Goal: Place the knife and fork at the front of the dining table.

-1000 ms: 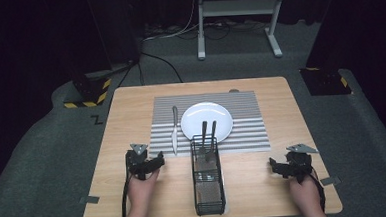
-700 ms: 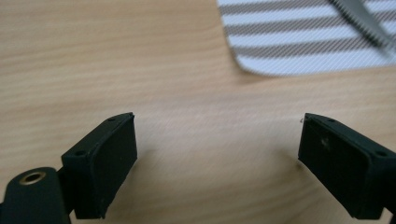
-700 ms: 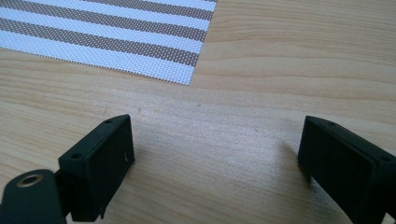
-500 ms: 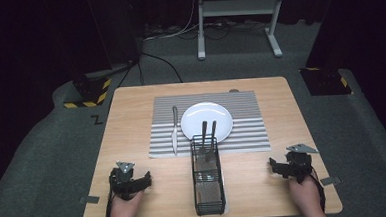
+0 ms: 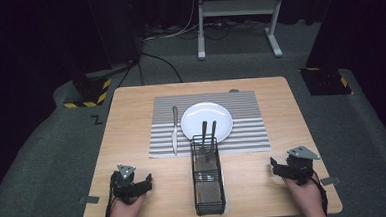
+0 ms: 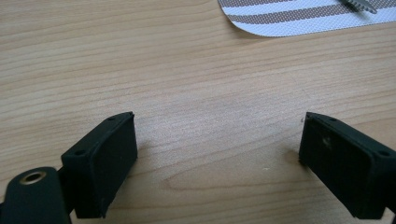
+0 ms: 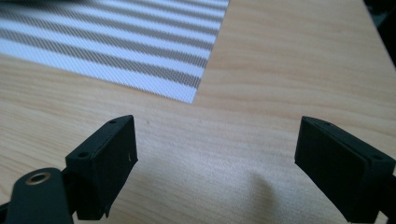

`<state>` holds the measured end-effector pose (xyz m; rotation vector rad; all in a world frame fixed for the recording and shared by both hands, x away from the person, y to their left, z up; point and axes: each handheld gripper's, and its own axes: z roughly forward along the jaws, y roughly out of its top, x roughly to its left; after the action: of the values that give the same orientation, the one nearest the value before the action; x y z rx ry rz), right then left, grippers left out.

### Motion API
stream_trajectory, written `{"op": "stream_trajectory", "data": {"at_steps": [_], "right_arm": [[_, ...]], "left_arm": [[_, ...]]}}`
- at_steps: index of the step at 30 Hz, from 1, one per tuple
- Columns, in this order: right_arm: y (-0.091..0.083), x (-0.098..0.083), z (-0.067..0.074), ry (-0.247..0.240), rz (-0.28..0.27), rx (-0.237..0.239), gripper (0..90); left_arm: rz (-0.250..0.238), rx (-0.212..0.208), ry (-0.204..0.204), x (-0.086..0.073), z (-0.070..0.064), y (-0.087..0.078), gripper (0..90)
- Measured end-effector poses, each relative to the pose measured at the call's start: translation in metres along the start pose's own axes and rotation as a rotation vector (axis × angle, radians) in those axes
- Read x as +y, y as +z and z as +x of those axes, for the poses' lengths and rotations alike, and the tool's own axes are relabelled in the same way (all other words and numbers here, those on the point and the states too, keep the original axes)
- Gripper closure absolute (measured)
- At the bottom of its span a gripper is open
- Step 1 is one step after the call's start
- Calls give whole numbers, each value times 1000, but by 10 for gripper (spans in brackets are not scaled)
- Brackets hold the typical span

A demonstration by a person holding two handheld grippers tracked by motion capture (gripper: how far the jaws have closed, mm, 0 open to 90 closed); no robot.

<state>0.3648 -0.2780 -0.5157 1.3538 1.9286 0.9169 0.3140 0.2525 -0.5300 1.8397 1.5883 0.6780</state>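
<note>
My left gripper [image 5: 144,182] [image 6: 219,158] rests low over bare wood near the table's front left corner. Its jaws stand wide apart, have just been opening a little further, and hold nothing. My right gripper [image 5: 276,166] [image 7: 217,158] sits near the front right edge, open and empty. A black wire caddy [image 5: 208,188] stands between the two hands with two dark utensil handles [image 5: 208,132] sticking up at its far end. Beyond it a white plate [image 5: 206,119] lies on a striped placemat [image 5: 251,120] [image 7: 140,51]. A knife [image 5: 174,129] lies on the mat, left of the plate.
The wooden table [image 5: 131,121] has bare wood along both sides of the mat. A corner of the placemat [image 6: 299,18] shows ahead of the left jaws. A metal stand [image 5: 236,16] and cables lie on the floor behind the table.
My left gripper has drawn back from beside the caddy toward the table's front left corner. The right gripper has stayed put.
</note>
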Motion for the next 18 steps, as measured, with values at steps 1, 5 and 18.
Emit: {"op": "stream_trajectory", "data": {"at_steps": [1, 5, 18], "right_arm": [[-3, 1, 1, -2, -29, -2, 126], [-15, 6, 9, -22, -133, 8, 124], [-33, 24, 39, -29, -235, 79, 118]], "left_arm": [[1, -1, 2, 0, 0, 0, 106], [2, 2, 6, 0, 0, 0, 100], [7, -10, 14, 0, 0, 1, 79]]}}
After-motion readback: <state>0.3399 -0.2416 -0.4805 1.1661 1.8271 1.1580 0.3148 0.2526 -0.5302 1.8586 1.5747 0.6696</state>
